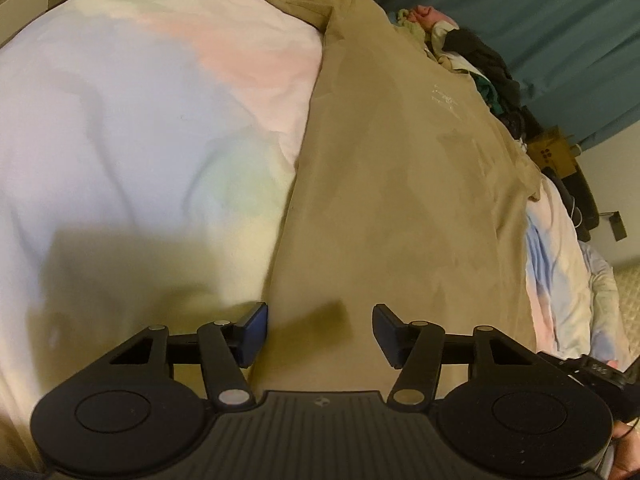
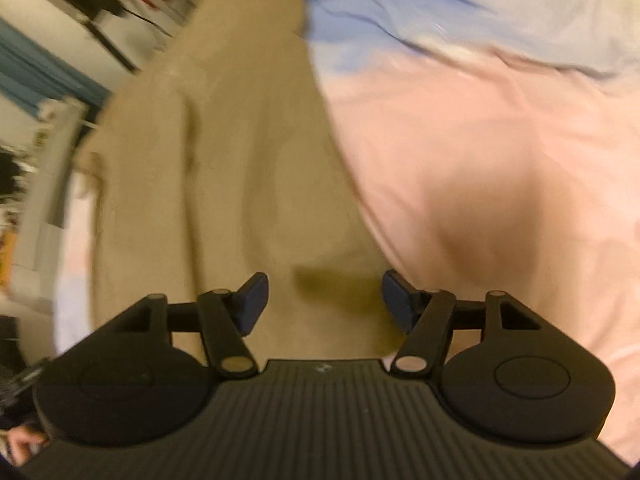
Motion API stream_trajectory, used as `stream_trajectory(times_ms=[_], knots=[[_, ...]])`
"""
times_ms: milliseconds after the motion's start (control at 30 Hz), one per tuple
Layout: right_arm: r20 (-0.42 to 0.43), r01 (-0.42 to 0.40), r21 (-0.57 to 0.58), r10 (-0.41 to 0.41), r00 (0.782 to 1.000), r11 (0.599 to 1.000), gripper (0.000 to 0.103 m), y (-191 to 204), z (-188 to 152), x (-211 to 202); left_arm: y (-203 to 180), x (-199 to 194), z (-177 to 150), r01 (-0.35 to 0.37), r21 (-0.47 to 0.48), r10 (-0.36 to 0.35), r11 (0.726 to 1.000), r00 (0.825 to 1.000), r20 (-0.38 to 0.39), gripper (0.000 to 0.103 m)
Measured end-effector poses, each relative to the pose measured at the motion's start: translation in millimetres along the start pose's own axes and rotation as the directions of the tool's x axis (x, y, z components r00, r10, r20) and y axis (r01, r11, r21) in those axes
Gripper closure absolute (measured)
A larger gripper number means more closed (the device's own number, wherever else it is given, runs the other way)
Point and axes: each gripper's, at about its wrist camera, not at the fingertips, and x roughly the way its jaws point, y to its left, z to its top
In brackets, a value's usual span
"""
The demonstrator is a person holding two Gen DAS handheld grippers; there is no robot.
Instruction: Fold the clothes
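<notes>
A tan shirt (image 1: 400, 168) lies spread flat on a bed with a pastel pink, blue and white cover (image 1: 120, 120). It has a small white print (image 1: 444, 100) near its far side. My left gripper (image 1: 320, 332) is open and empty, hovering just above the shirt's near edge. In the right wrist view the same tan shirt (image 2: 240, 160) runs up the middle, with a long fold on its left part. My right gripper (image 2: 324, 300) is open and empty, just above the shirt beside its right edge. That view is blurred.
A heap of other clothes (image 1: 480, 60) lies past the shirt at the far right of the bed. A teal curtain (image 1: 560, 40) and a cardboard box (image 1: 556, 152) stand beyond it. The pink cover (image 2: 500, 160) fills the right of the right wrist view.
</notes>
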Motion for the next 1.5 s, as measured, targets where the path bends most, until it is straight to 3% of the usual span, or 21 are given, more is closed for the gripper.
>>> stream_trajectory(times_ms=[133, 267, 367, 433, 467, 500, 533, 567, 633, 767, 933, 1033, 1167, 1367, 1467, 1500], knots=[[0.030, 0.046, 0.030, -0.047, 0.998, 0.998, 0.039, -6, 0, -5, 4, 2, 0, -0.020, -0.020, 0.019, 1.000, 1.000, -0.013, 0.042], [-0.005, 0.047, 0.027, -0.047, 0.999, 0.999, 0.039, -9, 1, 2, 4, 7, 3, -0.048, -0.001, 0.048, 0.999, 0.999, -0.020, 0.026], [-0.036, 0.053, -0.013, -0.053, 0.998, 0.999, 0.036, -3, 0, 8, 1, 13, 1, -0.069, 0.032, 0.071, 0.997, 0.997, -0.042, 0.029], [-0.057, 0.062, -0.067, -0.066, 0.996, 0.996, 0.043, 6, -2, 11, -1, 13, 0, -0.085, 0.048, 0.087, 0.995, 0.995, -0.045, 0.044], [-0.071, 0.076, -0.110, -0.084, 0.994, 0.991, 0.055, 13, -4, 12, -2, 11, 0, -0.081, 0.056, 0.084, 0.995, 0.996, -0.041, 0.063], [-0.085, 0.089, -0.152, -0.103, 0.991, 0.984, 0.061, 20, -6, 13, -2, 8, 0, -0.075, 0.063, 0.078, 0.995, 0.996, -0.040, 0.076], [-0.097, 0.101, -0.195, -0.122, 0.988, 0.976, 0.072, 28, -8, 14, -2, 5, -1, -0.070, 0.070, 0.073, 0.995, 0.997, -0.041, 0.082], [-0.104, 0.089, -0.233, -0.116, 0.988, 0.969, 0.084, 35, -10, 13, -2, 2, -1, -0.064, 0.078, 0.067, 0.995, 0.997, -0.041, 0.096], [-0.119, 0.034, -0.279, -0.070, 0.990, 0.960, 0.094, 45, -14, 7, -4, -8, 1, -0.050, 0.096, 0.054, 0.994, 0.998, -0.031, 0.099], [-0.091, 0.014, -0.379, -0.052, 0.994, 0.925, 0.095, 60, -17, -17, -2, -37, 8, -0.003, 0.086, 0.002, 0.996, 1.000, 0.003, 0.101], [-0.038, 0.005, -0.420, -0.023, 0.999, 0.907, 0.096, 62, -6, -60, 1, -82, 17, 0.047, 0.078, -0.051, 0.996, 0.998, 0.044, 0.101], [-0.029, 0.006, -0.447, -0.021, 0.999, 0.894, 0.096, 61, -7, -77, 6, -97, 21, 0.027, 0.091, -0.030, 0.995, 0.999, 0.040, 0.101], [-0.049, 0.008, -0.474, -0.035, 0.998, 0.880, 0.096, 57, -12, -79, 9, -88, 19, -0.050, 0.113, 0.049, 0.992, 0.999, 0.011, 0.101], [-0.097, -0.010, -0.404, -0.032, 0.995, 0.915, 0.095, 32, -14, -59, 11, -73, 17, -0.135, 0.125, 0.139, 0.983, 0.990, -0.023, 0.099], [-0.107, -0.045, -0.374, 0.005, 0.994, 0.927, 0.093, 29, -14, -63, 5, -77, 20, -0.112, 0.154, 0.119, 0.982, 0.992, -0.036, 0.084], [-0.109, -0.065, -0.365, 0.027, 0.994, 0.929, 0.093, 29, -14, -66, 0, -82, 20, -0.122, 0.175, 0.125, 0.977, 0.992, -0.010, 0.072]])
